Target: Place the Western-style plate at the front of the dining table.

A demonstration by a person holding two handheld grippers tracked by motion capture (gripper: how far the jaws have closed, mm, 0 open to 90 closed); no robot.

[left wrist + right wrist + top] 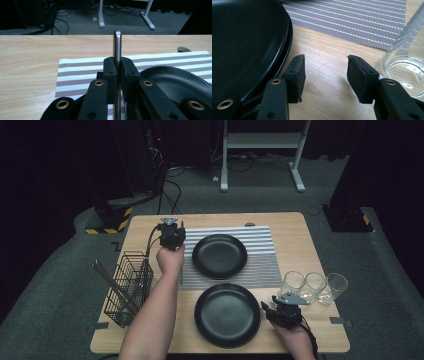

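The left gripper [117, 72] has its two black jaws closed tight on a slim, flat metal utensil handle [117, 46], which stands upright between the pads and rises above them; the working end of the utensil is hidden below, so I cannot tell what kind it is. In the high view this left gripper [171, 236] sits at the left edge of the grey-and-white striped woven placemat [260, 270], just beside the far round black plate [220, 256] that lies on the mat. The left gripper view shows the mat's stripes [80, 72] beneath the jaws and the plate's rim [175, 77] to one side.

The right gripper [325, 75] holds its jaws roughly half apart with nothing between them, above bare light wooden table [327, 57]. It rests between the near round black plate [244, 42] and a clear drinking glass [404, 67], one of three glasses [313, 286] standing in a row at the table's right.

A black wire cutlery basket [129, 287] stands at the table's left edge
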